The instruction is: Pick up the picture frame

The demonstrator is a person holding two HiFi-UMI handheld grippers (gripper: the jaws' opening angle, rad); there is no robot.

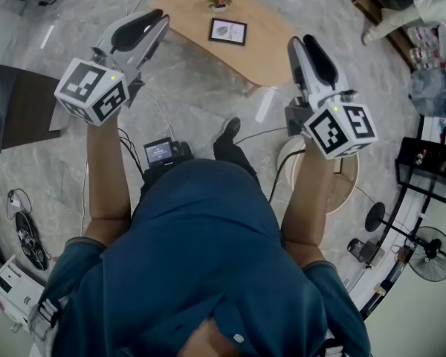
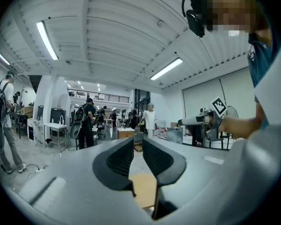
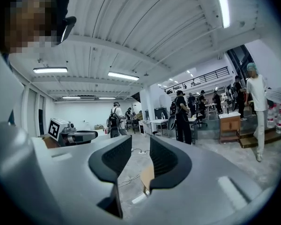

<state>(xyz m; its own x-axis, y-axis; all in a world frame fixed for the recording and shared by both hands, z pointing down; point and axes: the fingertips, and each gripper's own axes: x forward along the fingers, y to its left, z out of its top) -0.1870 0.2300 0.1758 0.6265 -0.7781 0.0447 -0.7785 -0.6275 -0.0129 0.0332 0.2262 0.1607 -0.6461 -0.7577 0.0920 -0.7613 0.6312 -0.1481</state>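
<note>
Blue shirt of the person fills the near part of the head view, w/ both forearms reaching fwd and a small screen device at the waist. Left gripper has its jaws drawn together to a thin slit, nothing btw them; its own view shows only a patch of wood through the slit. Right gripper has its jaws a little further apart, also empty, w/ floor and a table corner showing btw them. Both are held above grey marble floor, well apart from each other. Picture frame, black w/ a white mat, sits on the wooden table ahead, roughly btw the two grippers' lines, touched by neither. Potted plant stands just beyond the frame on the same table. Btw grippers and frame lie only bare floor and the table's near edge. Around: dark desk at left, round wooden stool under the right forearm, black fan at lower right, loose cables on the floor, one dark shoe below. Count: 2 grippers, each w/ 1 marker cube, 1 frame, 1 plant, 1 table, 1 fan. Gripper views show a big hall w/ several people standing in the bkgd; each view also catches the other gripper off to the side.
</note>
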